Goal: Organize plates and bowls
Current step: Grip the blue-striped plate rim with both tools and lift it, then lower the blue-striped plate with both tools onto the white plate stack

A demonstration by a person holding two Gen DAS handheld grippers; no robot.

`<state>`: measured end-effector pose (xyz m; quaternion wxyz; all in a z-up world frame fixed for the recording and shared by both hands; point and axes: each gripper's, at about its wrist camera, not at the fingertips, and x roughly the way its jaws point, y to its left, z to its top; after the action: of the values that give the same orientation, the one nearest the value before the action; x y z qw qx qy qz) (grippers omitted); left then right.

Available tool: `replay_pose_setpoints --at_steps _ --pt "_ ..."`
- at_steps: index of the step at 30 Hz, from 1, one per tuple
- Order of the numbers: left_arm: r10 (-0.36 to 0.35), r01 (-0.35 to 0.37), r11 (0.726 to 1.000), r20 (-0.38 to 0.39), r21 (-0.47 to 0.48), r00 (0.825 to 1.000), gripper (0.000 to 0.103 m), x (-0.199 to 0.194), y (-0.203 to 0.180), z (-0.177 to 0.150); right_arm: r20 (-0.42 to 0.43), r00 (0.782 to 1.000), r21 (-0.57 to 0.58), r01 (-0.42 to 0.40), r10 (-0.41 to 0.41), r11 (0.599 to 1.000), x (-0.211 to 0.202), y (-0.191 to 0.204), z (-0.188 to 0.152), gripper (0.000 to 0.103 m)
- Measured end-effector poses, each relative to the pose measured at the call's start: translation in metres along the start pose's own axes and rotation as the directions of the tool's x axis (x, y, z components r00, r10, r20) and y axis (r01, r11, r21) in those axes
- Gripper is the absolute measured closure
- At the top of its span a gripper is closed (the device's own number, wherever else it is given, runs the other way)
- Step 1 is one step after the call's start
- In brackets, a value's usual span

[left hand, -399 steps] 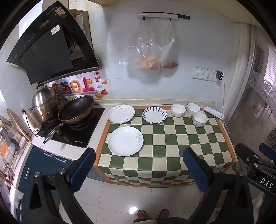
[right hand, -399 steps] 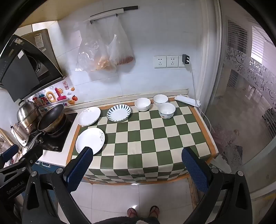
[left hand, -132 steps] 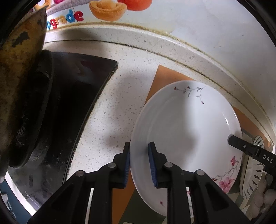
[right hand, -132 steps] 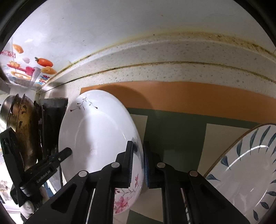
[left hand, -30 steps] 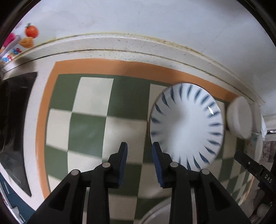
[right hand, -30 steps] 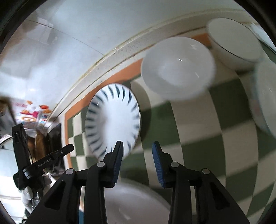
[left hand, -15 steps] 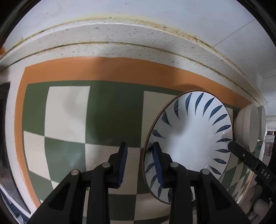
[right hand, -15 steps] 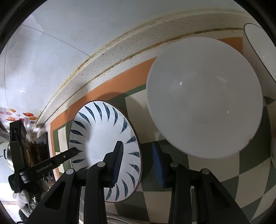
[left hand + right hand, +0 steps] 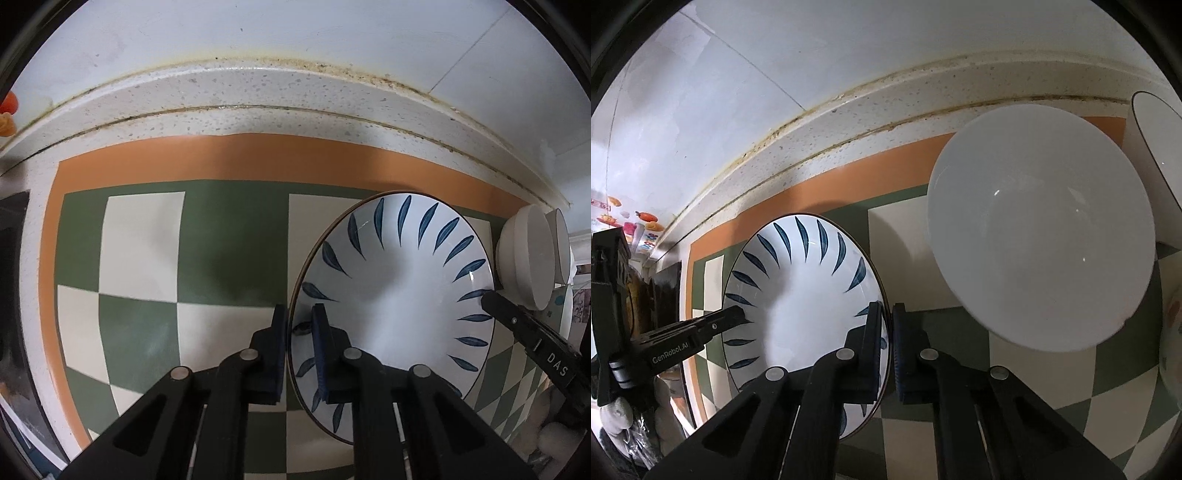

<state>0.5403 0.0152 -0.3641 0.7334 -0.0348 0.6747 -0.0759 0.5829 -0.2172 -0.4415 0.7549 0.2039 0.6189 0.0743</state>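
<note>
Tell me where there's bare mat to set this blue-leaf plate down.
Bare checkered mat lies left of the blue-leaf plate, out to the orange border. Right of it is crowded: the white bowl sits close, a second bowl behind it. Both grippers, left and right, straddle the rim.

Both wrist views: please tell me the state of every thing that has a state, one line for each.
Blue-leaf plate: on the checkered mat, gripped at two opposite rim points.
Left gripper: shut on the plate's left rim.
Right gripper: shut on the plate's right rim.
White bowl: upright, empty, right of the plate.
Second bowl: upright, partly out of frame.
</note>
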Motion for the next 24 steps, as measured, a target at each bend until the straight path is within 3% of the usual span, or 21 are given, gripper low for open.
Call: replay_pose_setpoints --at_steps 13,24 --pt "-0.029 0.03 1.0 0.065 -0.008 0.997 0.092 -0.063 -0.016 -0.039 0.049 0.997 -0.042 -0.054 0.056 0.998 -0.062 0.011 -0.023 0.096" --pt "-0.021 0.017 0.999 0.09 0.049 0.996 0.092 -0.101 -0.018 -0.105 0.053 0.994 -0.04 -0.091 0.093 0.995 -0.122 0.004 -0.097 0.096"
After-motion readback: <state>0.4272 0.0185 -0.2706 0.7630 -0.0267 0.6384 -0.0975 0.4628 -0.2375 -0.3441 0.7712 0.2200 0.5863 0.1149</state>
